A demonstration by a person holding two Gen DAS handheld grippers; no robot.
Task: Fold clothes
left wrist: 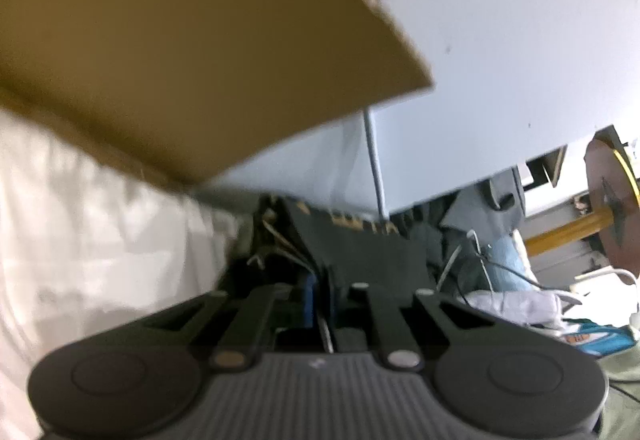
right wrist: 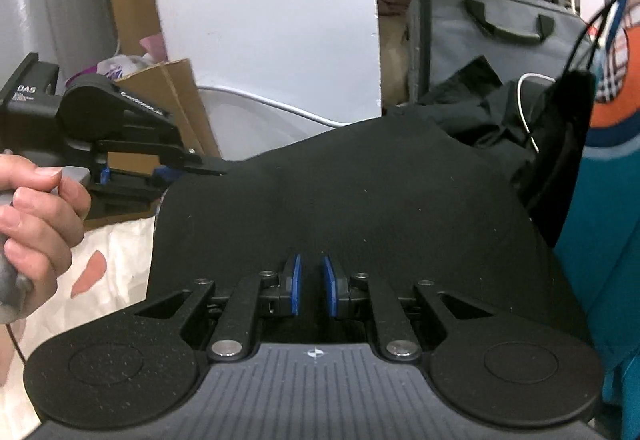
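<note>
Motion blur is smearing the left view. The left gripper [left wrist: 320, 300] is pinching the black garment [right wrist: 360, 207] at its nine o'clock edge; the right gripper [right wrist: 311, 286] is hovering slightly parted above it, empty.

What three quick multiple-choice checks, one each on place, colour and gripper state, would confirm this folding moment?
1. Where does the left gripper meet the black garment?
A. its left edge
B. its middle
C. nowhere

2. What colour are the right gripper pads?
A. red
B. blue
C. white

3. How do the right gripper's jaws stand?
A. clamped on cloth
B. apart, nothing between
C. hidden

Key: A, its tips bite the cloth's left edge in the right wrist view; B, blue pads show; B, a gap shows between the pads above the cloth.
</note>
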